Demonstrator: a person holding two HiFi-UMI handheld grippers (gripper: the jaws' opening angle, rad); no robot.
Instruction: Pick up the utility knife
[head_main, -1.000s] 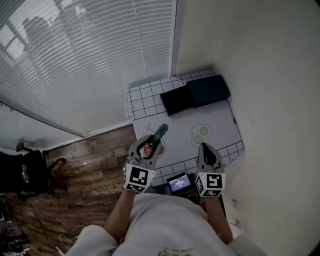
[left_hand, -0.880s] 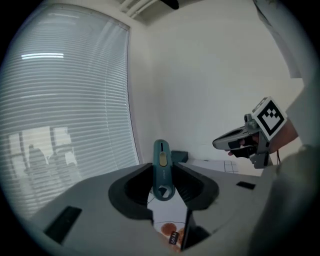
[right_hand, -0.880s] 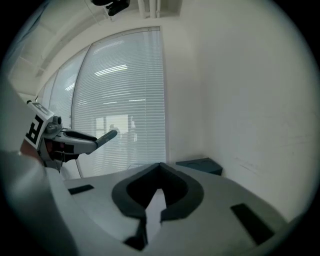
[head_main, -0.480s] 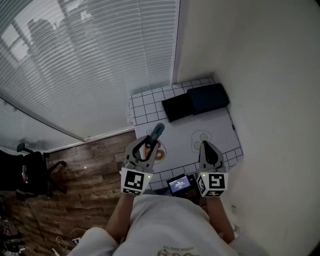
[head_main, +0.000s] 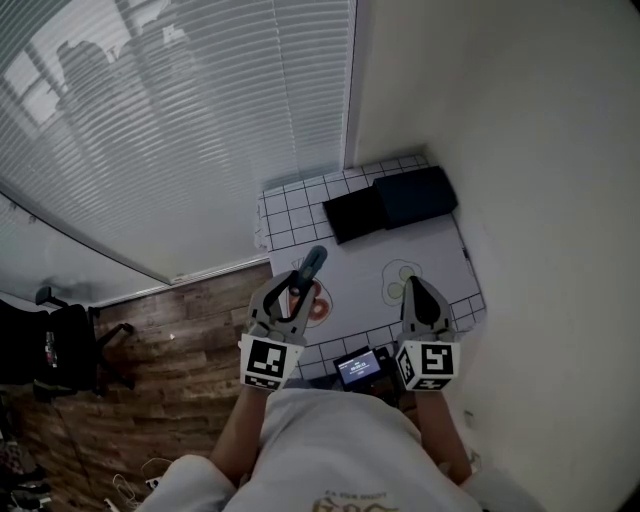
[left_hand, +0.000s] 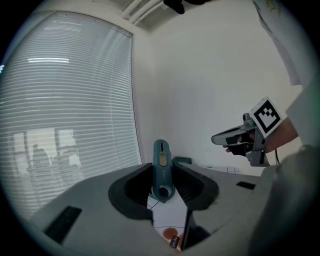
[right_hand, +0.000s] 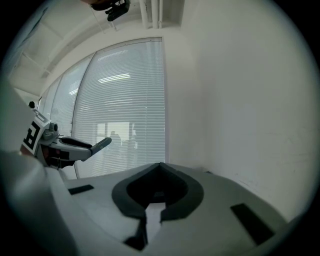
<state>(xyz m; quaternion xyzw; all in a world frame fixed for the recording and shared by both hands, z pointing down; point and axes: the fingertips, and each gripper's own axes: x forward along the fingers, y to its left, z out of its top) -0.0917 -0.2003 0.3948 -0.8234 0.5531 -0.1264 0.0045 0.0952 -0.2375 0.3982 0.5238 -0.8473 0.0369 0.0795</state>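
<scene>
Worktop lying below | left gripper clamping teal utility knife, yellow slider showing, riding slightly higher than earlier | right gripper staying closed, empty

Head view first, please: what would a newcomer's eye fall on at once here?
The teal utility knife sits clamped in the left gripper above the white gridded mat. Beside it the right gripper is shut and empty; two dark boxes lie at the mat's far end.

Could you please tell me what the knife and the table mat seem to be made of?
Knife: probably matte plastic, given its smooth moulded teal body and yellowish slider. Mat: a thin flat sheet with printed grid, perhaps vinyl or paper.
</scene>
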